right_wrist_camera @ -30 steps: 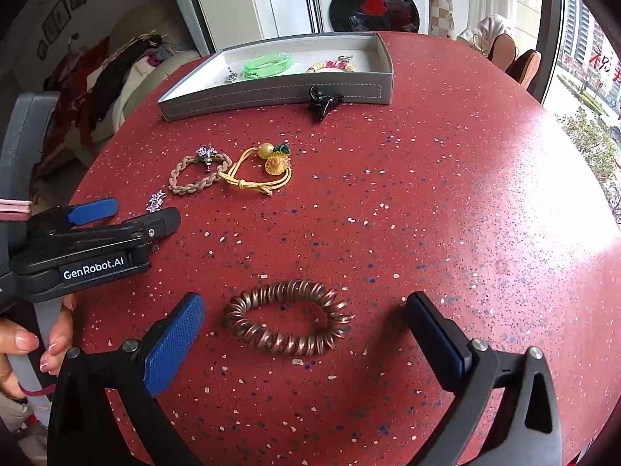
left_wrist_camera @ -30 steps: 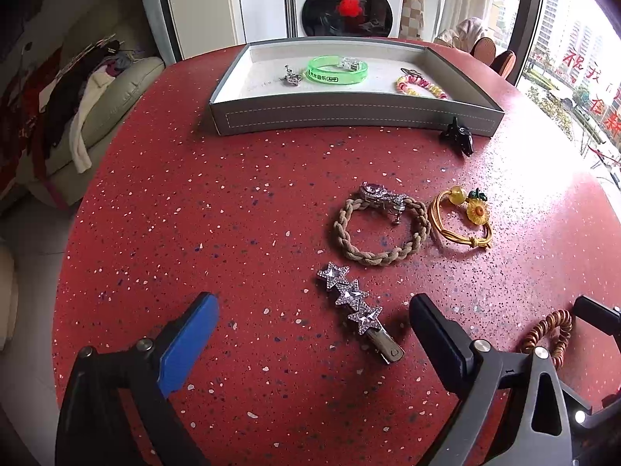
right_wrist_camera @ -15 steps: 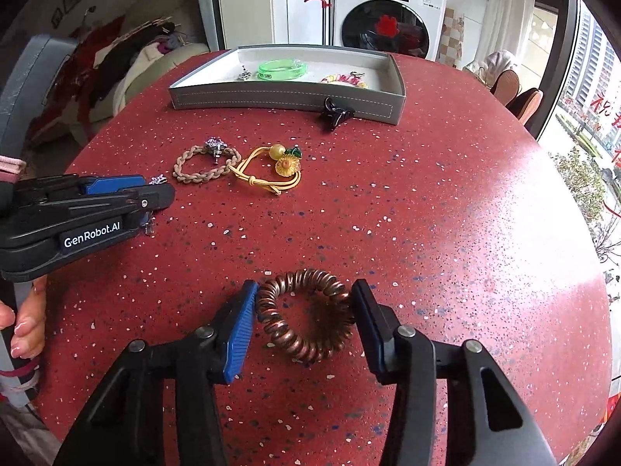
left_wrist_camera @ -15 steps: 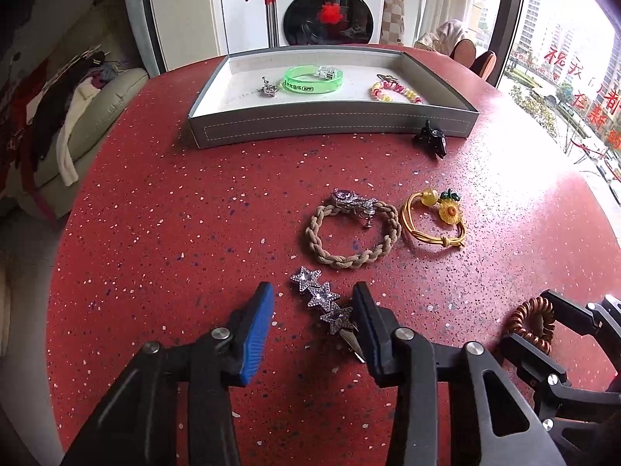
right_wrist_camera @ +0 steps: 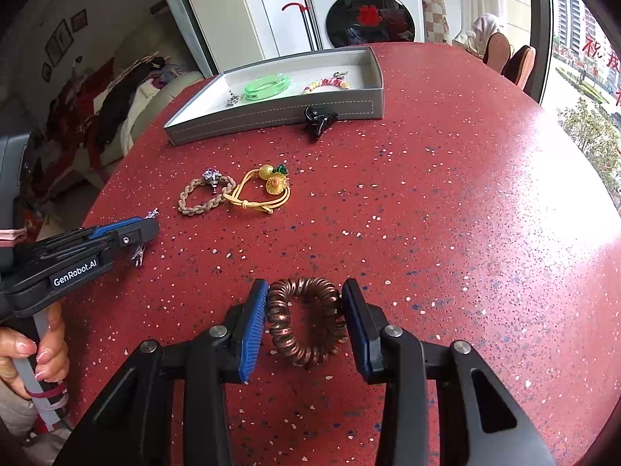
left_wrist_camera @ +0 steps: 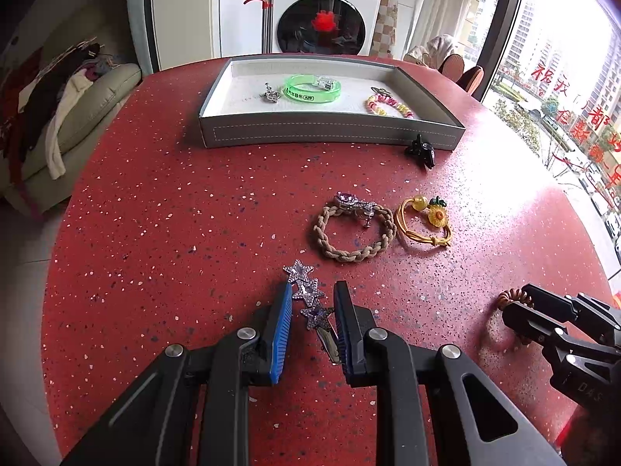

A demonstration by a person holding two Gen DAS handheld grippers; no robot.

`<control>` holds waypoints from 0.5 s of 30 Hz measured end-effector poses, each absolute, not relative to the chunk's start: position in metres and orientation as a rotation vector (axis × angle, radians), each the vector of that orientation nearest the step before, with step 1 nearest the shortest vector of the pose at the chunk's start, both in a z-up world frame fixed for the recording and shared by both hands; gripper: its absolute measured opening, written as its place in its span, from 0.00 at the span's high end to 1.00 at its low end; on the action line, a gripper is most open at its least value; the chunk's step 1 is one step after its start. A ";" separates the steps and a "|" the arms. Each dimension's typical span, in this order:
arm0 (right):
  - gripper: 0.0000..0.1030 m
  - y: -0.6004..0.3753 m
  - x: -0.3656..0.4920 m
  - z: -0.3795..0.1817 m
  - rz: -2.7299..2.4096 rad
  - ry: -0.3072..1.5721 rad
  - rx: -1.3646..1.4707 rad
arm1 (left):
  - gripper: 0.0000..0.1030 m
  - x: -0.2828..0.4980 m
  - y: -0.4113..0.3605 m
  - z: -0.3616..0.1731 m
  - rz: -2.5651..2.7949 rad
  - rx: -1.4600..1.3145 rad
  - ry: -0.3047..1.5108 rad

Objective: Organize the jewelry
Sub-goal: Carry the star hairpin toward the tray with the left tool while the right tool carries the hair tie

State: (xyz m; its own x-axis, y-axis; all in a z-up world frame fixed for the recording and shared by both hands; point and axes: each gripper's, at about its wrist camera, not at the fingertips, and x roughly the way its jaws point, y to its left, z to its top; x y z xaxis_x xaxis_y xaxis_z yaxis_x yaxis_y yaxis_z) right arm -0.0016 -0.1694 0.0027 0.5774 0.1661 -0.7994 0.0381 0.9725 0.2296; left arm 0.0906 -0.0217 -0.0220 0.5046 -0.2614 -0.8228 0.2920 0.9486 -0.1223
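Observation:
My left gripper (left_wrist_camera: 312, 303) is shut on a silver star hair clip (left_wrist_camera: 310, 299) lying on the red table; it also shows in the right wrist view (right_wrist_camera: 143, 229). My right gripper (right_wrist_camera: 304, 295) is shut on a copper spiral hair tie (right_wrist_camera: 306, 320), squeezing it narrow; the tie also shows in the left wrist view (left_wrist_camera: 512, 297). A grey tray (left_wrist_camera: 330, 134) at the back holds a green bangle (left_wrist_camera: 312, 89), a small silver charm (left_wrist_camera: 270, 94) and a beaded bracelet (left_wrist_camera: 388, 105).
On the table between grippers and tray lie a braided rope bracelet (left_wrist_camera: 355, 233) with a jewelled charm, a yellow cord bracelet (left_wrist_camera: 423, 221) with a flower, and a black claw clip (left_wrist_camera: 421, 150) against the tray's front wall. A sofa (left_wrist_camera: 58, 124) stands left, a washing machine (left_wrist_camera: 322, 11) behind.
Both grippers have closed from wide open: the left onto the star hair clip, the right onto the copper hair tie, which is now squeezed narrow.

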 end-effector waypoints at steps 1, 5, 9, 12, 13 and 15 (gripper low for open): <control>0.59 -0.170 -0.001 0.003 0.077 0.954 0.242 | 0.60 0.091 -0.020 -0.020 -0.333 0.031 0.983; 0.61 -0.174 0.001 0.004 0.077 0.950 0.262 | 0.60 0.092 -0.016 -0.014 -0.330 0.021 0.972; 0.63 -0.176 0.004 0.008 0.085 0.946 0.281 | 0.60 0.095 -0.012 -0.011 -0.324 0.013 0.968; 0.63 -0.177 0.007 0.007 0.082 0.950 0.278 | 0.60 0.097 -0.011 -0.008 -0.323 0.007 0.964; 0.63 -0.177 0.008 0.006 0.093 0.963 0.278 | 0.60 0.096 -0.010 -0.008 -0.321 0.007 0.962; 0.51 -0.178 0.008 0.004 0.103 0.980 0.284 | 0.60 0.097 -0.009 -0.008 -0.320 0.003 0.961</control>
State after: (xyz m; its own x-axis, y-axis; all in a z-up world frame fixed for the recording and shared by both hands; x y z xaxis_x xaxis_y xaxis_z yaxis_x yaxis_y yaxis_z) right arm 0.0081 -0.1776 0.0038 0.5557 0.2130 -0.8036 0.0420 0.9582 0.2831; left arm 0.0967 -0.0089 -0.0080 0.5291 -0.2670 -0.8055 0.2698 0.9529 -0.1386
